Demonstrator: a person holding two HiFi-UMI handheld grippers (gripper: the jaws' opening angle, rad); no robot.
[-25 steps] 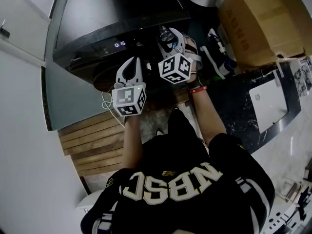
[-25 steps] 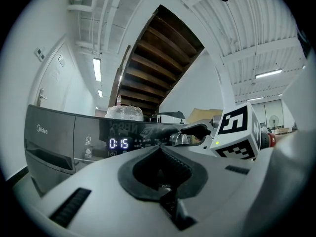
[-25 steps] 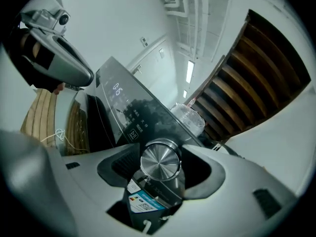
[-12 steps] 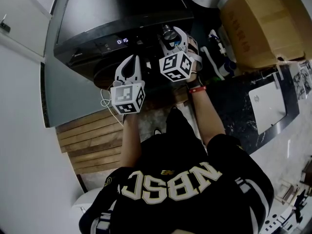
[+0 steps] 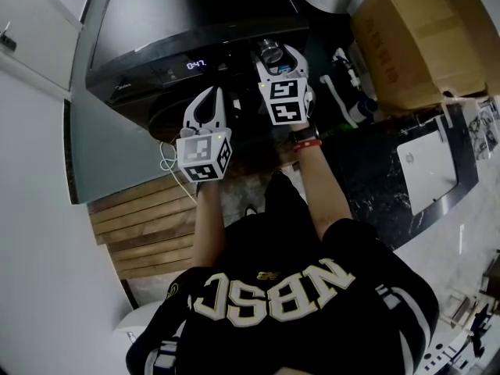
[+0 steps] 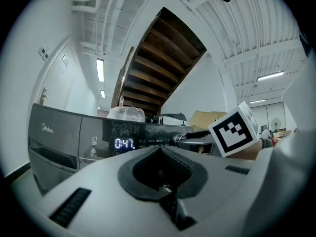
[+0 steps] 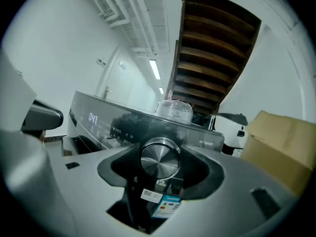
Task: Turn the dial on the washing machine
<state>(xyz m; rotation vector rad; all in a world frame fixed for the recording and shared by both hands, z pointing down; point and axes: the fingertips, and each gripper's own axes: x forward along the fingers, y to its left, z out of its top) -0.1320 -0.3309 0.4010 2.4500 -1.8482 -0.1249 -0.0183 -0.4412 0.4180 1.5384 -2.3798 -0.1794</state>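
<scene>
- While the person faced the washing machine [image 5: 195, 22], both bare forearms stretched forward from a black shirt, side by side.
- The right gripper [image 5: 275, 56] reached furthest, right up to the control panel. Its marker cube [image 5: 285, 100] sat just ahead of a wrist wearing a red-and-black band [image 5: 307, 140].
- Its jaws were clamped on the single silver dial [image 7: 159, 158], with one dark pad against each side. The dial's brushed face was turned towards the right gripper view.
- That dial stood on the panel to the right of the one lit display [image 5: 196, 64], which read 0:47.
- The left gripper [image 5: 210, 92] was held lower and back from the panel, beside the right one but apart from it, pointing at the machine's front.
- Its jaws were together with the tips meeting and nothing between them. Its own cube [image 5: 205, 156] sat over the hand.
- Counted: two grippers, two marker cubes, one dial, one display.
- To the right of the machine stood a large cardboard box [image 5: 414, 37].
- One closed white laptop [image 5: 428, 166] lay on a dark marbled surface.
- Several wooden slats [image 5: 148, 225] lay below the left arm.
</scene>
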